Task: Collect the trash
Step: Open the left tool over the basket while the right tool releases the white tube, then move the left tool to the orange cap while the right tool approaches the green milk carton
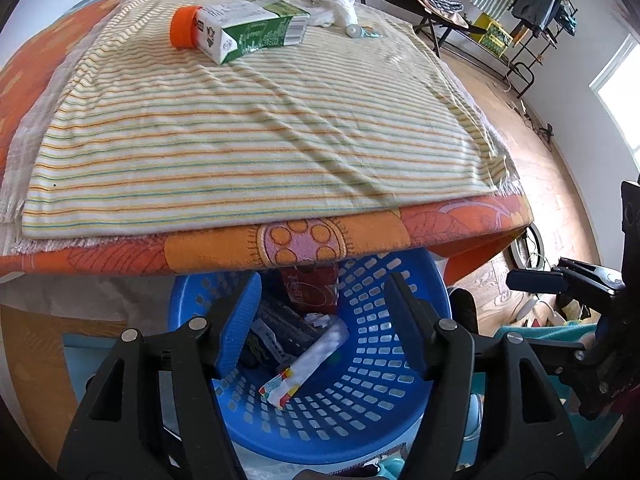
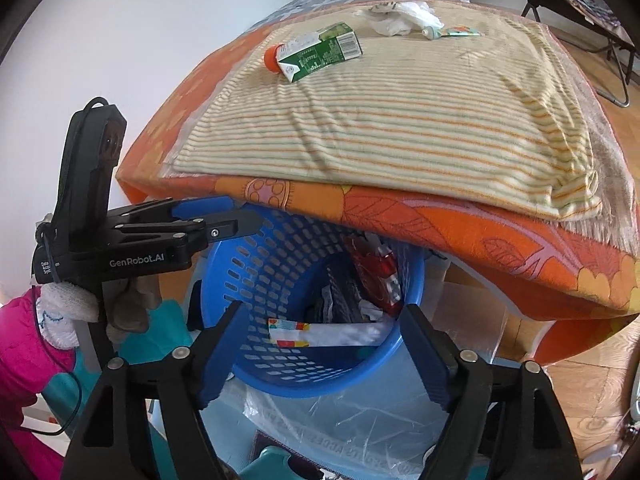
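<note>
I'm holding both grippers over the blue basket [image 1: 360, 412] tucked under the table's near edge. My left gripper [image 1: 320, 328] is standing open with nothing between its pads, and my right gripper [image 2: 320, 354] is gaping wide, also empty. A white wrapper [image 2: 320, 334] is lying in the basket beside what is possibly a red packet [image 2: 376, 268]. On the striped towel [image 1: 248, 128], a green carton [image 1: 248, 30] is lying toward the far edge, crumpled tissue [image 1: 332, 10] just beyond it
</note>
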### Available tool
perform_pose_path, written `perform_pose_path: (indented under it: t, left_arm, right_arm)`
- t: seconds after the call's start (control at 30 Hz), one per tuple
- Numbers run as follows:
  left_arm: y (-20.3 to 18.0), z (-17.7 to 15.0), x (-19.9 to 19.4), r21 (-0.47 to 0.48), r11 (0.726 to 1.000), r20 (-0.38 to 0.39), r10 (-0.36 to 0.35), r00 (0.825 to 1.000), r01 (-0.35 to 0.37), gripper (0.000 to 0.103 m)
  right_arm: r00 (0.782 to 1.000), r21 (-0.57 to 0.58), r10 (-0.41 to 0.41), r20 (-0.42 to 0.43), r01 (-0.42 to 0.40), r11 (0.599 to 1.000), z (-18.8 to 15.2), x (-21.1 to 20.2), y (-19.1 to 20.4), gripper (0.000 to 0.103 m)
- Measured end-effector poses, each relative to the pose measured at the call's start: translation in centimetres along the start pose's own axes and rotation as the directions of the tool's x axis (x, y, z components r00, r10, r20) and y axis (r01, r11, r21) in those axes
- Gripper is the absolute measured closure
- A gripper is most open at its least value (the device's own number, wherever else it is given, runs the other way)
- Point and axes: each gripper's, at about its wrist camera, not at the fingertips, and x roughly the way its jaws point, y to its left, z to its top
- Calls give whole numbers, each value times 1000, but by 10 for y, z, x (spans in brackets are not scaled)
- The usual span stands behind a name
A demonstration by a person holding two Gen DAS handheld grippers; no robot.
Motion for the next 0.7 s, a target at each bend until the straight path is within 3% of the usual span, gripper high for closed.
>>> perform_pose_path:
  t: [0.37, 0.7]
  left_arm:
    - [20, 26, -14, -72, 997, 30, 12, 999, -10, 37]
    - [52, 73, -27, -142, 988, 52, 72, 996, -64, 37]
  right_arm:
    - [996, -28, -70, 58, 72, 997, 20, -6, 12, 16]
    - [989, 9, -59, 134, 58, 998, 62, -15, 17, 15]
